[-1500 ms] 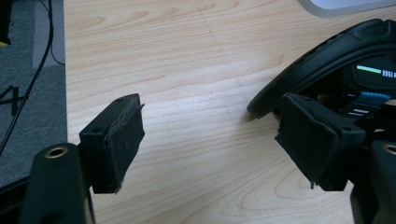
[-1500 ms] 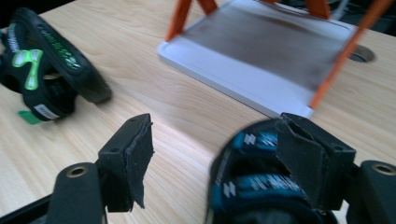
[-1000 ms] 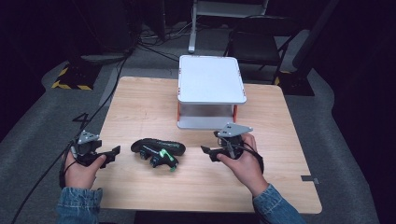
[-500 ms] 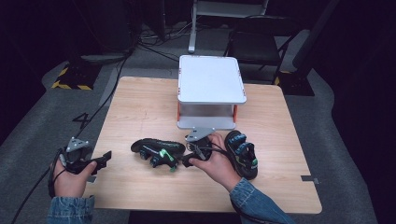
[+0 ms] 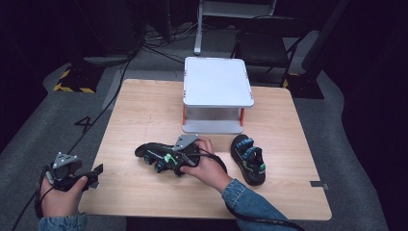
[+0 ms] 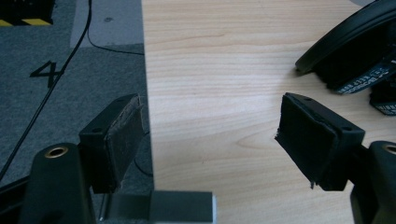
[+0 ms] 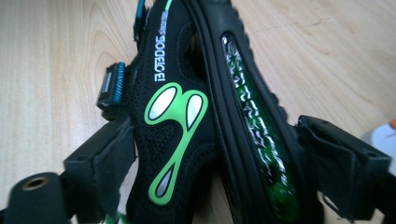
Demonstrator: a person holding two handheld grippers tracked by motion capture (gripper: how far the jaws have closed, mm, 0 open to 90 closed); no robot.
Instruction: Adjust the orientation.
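The left gripper [image 5: 95, 174] hangs wide open and empty at the bench's [image 5: 144, 110] front left corner. Near the front edge, the right gripper [image 5: 179, 161] straddles a sandal [image 5: 156, 154]; another sandal [image 5: 248, 159] lies rightward.

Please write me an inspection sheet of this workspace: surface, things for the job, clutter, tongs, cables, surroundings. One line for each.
Surface: wooden table, bare wood around the things.
Job's things: two black sandals; left sandal lies on its side, right sandal lies apart from it, sole down.
Clutter: white stand with orange legs at the table's far middle.
Tongs: left tongs open, holding nothing, at the table's left edge; right tongs straddle the left sandal, closure not certain.
Cables: one trails from the right tongs; more lie on the floor beyond the table.
Surroundings: grey carpet, a painted 4, yellow-black tape, a dark chair.
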